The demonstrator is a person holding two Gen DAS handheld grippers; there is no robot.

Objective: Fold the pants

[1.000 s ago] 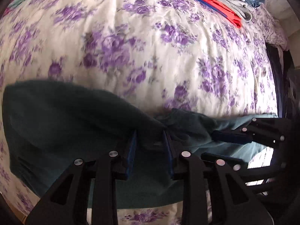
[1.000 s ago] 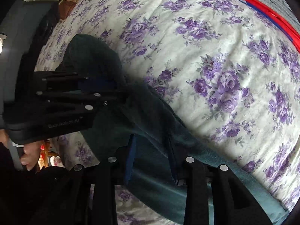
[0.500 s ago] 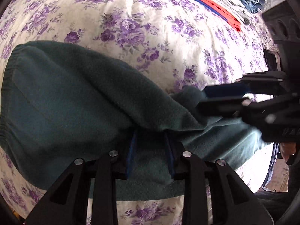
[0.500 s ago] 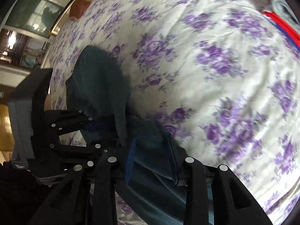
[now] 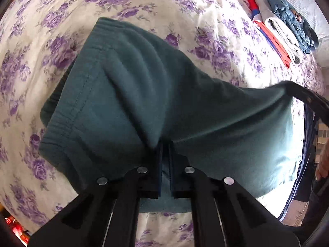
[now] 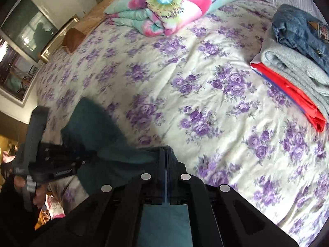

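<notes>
Dark green fleece pants (image 5: 144,94) hang over the floral bedspread (image 5: 185,20), lifted at the near edge, with the elastic waistband at the left. My left gripper (image 5: 165,144) is shut on a pinch of the pants' fabric. My right gripper (image 6: 166,150) is shut on another part of the pants (image 6: 98,127); it shows as a black bar at the right of the left wrist view (image 5: 308,100). The left gripper also shows at the left of the right wrist view (image 6: 57,164).
A stack of folded clothes (image 6: 292,61), red, grey and denim, lies at the far right of the bed; it also shows in the left wrist view (image 5: 283,26). A rolled pink and teal blanket (image 6: 174,6) lies at the head. The bed's edge (image 5: 306,144) runs at the right.
Both grippers have closed their jaws on the fabric and lifted it up. The pants now hang higher above the bed, and the waistband has come into view.
</notes>
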